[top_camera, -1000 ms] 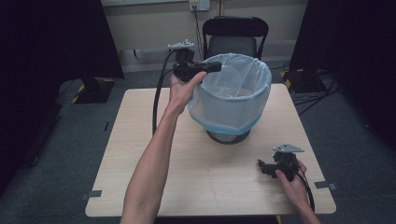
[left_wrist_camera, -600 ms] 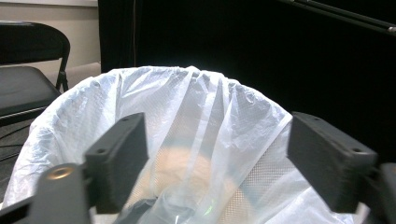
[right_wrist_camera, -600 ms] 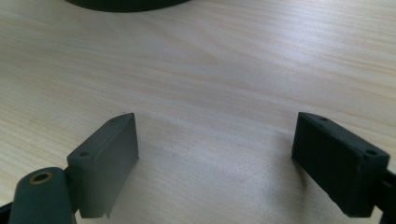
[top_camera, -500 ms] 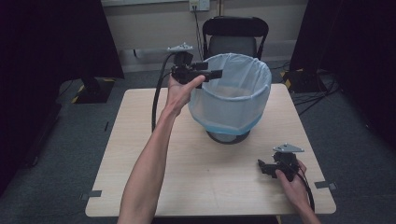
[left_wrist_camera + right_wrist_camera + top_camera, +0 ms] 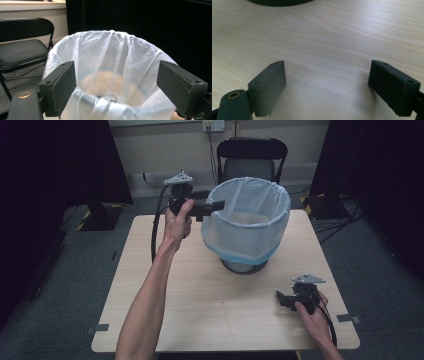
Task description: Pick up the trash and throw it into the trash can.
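1. A pale wood table (image 5: 200, 310) stands on grey carpet, with a black folding chair (image 5: 252, 162) behind it, dark curtains on both sides and a wall socket (image 5: 212, 125) above.
2. The bin (image 5: 247, 227), lined with a clear bag (image 5: 112, 57), sits at the table's far middle.
3. High view: the left gripper (image 5: 217, 206) is level at the bin's left rim; the right gripper (image 5: 280, 299) rests low near the front right corner.
4. Left gripper view: the jaws have just been opening and stand wide, with the bag's rim between them, unpinched.
5. Right gripper view: the jaws stand wide over bare wood, holding nothing, with the bin's dark base (image 5: 279, 2) at the top.
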